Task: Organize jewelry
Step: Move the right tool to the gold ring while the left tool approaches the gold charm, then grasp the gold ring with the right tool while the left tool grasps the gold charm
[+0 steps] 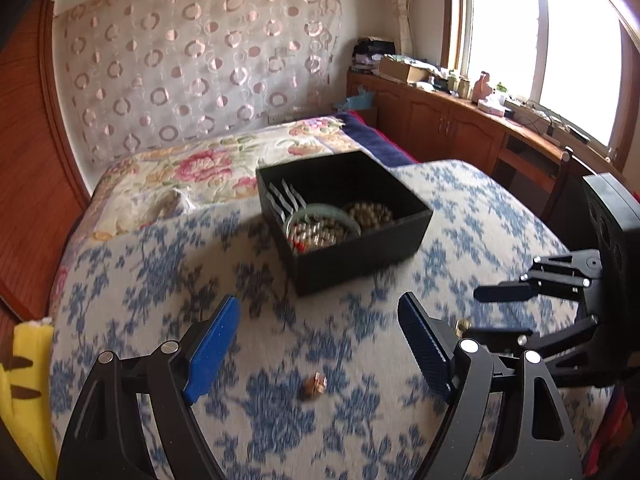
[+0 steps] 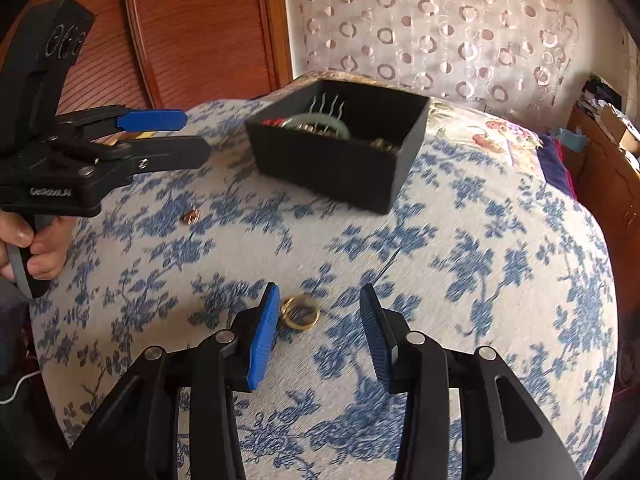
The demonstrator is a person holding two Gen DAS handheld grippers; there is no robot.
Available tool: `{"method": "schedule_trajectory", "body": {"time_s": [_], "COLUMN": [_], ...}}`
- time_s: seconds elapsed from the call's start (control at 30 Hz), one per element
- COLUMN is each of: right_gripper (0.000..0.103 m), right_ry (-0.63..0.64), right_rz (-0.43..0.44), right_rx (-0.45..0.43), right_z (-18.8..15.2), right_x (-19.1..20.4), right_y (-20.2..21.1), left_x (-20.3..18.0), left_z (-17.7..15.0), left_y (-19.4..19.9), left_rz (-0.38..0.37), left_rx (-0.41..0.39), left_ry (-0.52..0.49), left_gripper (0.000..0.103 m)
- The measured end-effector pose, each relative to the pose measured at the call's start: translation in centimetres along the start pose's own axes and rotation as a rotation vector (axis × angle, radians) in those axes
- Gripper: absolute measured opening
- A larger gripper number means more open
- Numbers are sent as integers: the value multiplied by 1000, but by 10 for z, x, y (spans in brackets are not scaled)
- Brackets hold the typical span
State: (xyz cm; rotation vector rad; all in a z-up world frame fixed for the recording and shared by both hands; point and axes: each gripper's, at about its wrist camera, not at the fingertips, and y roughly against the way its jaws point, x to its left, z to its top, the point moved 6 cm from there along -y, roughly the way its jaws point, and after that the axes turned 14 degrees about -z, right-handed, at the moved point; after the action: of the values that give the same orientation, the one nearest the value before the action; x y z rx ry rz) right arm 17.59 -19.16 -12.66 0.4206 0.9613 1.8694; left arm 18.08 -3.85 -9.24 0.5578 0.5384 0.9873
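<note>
Hovering low over the blue-flowered bedspread [image 2: 460, 240], the right gripper [image 2: 320, 332] has its jaws spread wide and grasping nothing, with the gold rings [image 2: 301, 313] lying on the cloth between its fingers, touching or nearly touching the blue pad on the left side. Over to the left gripper [image 1: 320, 344]: it too is released, jaws wide apart, and a small copper-coloured trinket [image 1: 315, 385] sits on the bedspread between them, too blurred to name more closely. Further back on the bed stands the black jewelry box [image 1: 360, 248], open-topped, holding a pale green bangle [image 1: 320, 216], beaded pieces and a row of silvery hairpins [image 1: 286, 200] leaning against its wall. Both loose pieces lie outside the box, well apart from each other.
</note>
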Motion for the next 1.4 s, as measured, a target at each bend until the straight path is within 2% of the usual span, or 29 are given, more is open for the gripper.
{"method": "schedule_trajectory", "body": {"time_s": [0.23,0.4,0.6,0.77,1.1,1.27,1.4], "right_gripper": [45,41,27,26,26,26,26], "right_ry": [28,64,78,79,73,72,66], "right_rz": [4,-18,-26,-24,-23,-24,-23], "right_rx": [11,8,6,1,-10,-13,-18], "right_z": [-1,-2,-4,-5,-3,-1,3], "right_x": [9,14,12,11,9,7,7], "right_y": [-2,-1,1,2,9,11,12], "left_x": [7,8,2,-1,4,5,4], "left_z": [-27,-42,-52,-53,-50,-47,-46], "left_y": [0,-5,-11,-15,-23,-25,-23], "left_rz": [-5,-15,-30,-38,-21,-13,-11], "left_rx": [37,64,93,106,118,118,109], "left_ry": [34,47,40,32,35,31,25], "left_gripper": [78,76,64,48,35,14,14]}}
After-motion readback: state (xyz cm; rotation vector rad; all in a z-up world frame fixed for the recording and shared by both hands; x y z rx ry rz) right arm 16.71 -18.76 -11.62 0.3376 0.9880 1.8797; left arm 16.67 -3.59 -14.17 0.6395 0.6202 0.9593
